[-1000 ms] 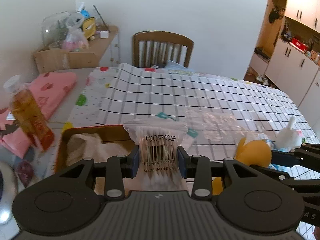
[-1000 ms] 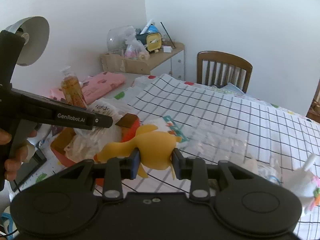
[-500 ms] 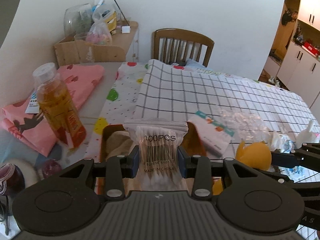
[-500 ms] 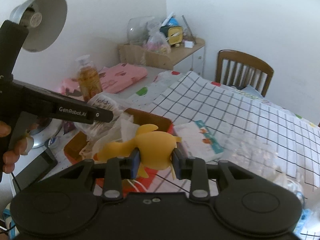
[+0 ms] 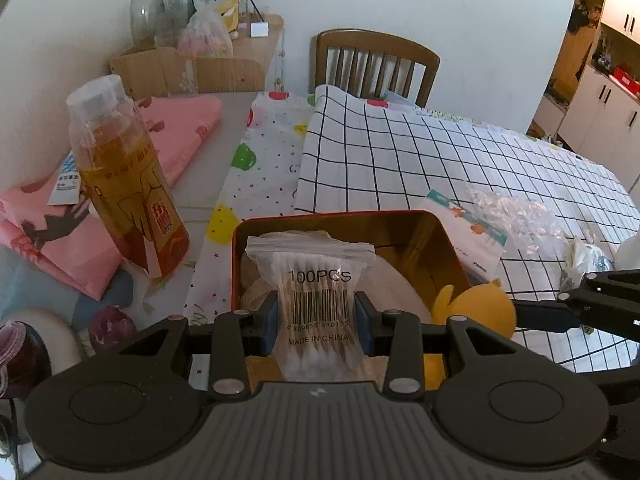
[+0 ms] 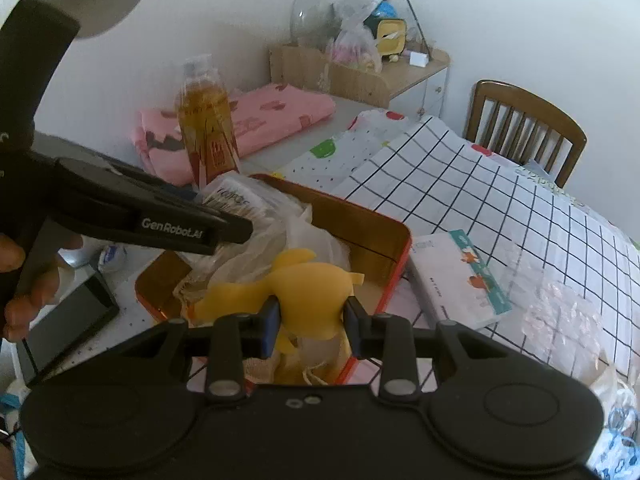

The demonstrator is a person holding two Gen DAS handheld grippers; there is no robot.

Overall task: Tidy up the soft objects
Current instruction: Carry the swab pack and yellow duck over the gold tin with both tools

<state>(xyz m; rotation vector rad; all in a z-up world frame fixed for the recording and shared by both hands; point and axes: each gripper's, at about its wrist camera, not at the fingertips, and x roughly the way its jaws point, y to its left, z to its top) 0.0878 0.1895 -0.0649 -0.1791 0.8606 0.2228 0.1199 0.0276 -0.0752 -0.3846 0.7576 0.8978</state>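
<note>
tin now nearer | 1 swab bag left claw | 1 duck right claw

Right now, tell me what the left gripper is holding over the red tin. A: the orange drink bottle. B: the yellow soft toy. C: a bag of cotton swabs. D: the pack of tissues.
C: the left gripper has its jaws shut on the bag of cotton swabs marked 100PCS, above the red tin; the yellow soft toy sits in the right gripper.
</note>
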